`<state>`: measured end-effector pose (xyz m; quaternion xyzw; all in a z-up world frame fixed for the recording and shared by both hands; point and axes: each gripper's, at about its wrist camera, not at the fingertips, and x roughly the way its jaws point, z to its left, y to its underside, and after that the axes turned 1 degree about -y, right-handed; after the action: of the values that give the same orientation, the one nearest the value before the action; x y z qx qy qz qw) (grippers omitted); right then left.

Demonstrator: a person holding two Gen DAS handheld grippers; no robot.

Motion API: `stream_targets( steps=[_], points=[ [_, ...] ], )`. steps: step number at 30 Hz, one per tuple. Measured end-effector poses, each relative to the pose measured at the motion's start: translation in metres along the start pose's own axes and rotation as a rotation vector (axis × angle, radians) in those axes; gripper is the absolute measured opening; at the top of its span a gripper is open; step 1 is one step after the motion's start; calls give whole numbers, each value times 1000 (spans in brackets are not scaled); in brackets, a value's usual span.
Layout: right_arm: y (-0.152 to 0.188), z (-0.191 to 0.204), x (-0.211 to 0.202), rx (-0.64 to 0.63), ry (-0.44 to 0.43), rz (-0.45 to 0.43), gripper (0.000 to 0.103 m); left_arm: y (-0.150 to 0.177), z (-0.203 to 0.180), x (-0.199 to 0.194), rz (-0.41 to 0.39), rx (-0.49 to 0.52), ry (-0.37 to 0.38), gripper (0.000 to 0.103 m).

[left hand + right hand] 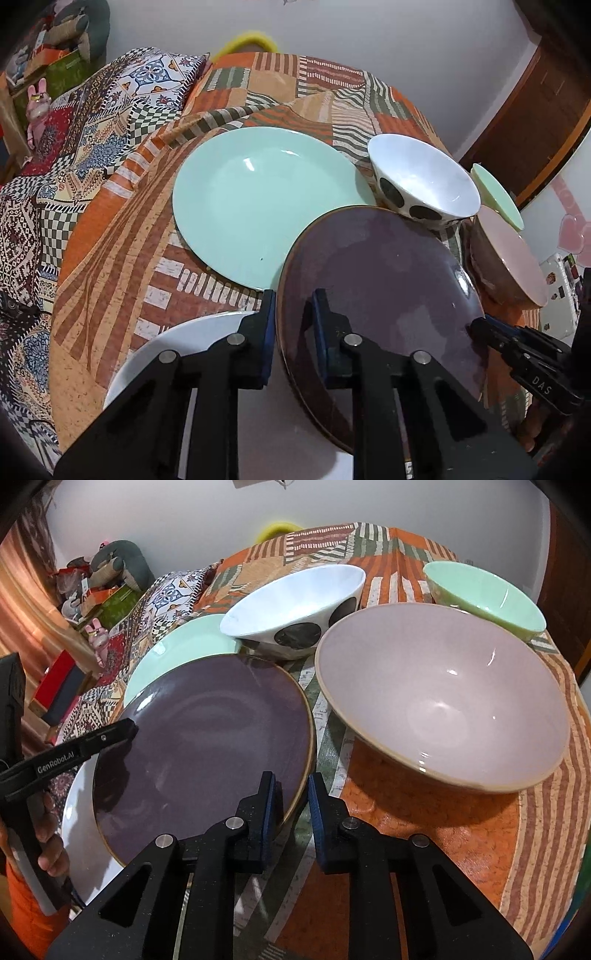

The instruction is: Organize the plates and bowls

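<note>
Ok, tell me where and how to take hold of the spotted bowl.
Grip the spotted bowl at its rim, one finger inside and one outside, coming down from above on its near right side. It stands upright, and its wall flares too wide to span, so the thin lip is the only real purchase. That stretch looks clearest: the pink bowl crowds it less there than the purple plate does on the left.
</note>
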<state>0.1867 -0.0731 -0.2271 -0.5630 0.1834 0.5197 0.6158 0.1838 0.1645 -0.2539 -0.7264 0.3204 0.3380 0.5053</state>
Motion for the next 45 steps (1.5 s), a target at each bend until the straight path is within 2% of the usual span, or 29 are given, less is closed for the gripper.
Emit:
stream_targets(
  steps=[16, 35, 45],
  points=[
    [-5, 8, -7, -3, 3, 5, 17, 11, -3, -18, 3, -22, -16, 18],
    [7, 14, -64, 11, -37, -93, 17, 40, -36, -89, -51, 8, 8, 19],
    [23, 2, -88, 31, -27, -128, 17, 58, -65, -108, -48, 54, 23, 19]
  ],
)
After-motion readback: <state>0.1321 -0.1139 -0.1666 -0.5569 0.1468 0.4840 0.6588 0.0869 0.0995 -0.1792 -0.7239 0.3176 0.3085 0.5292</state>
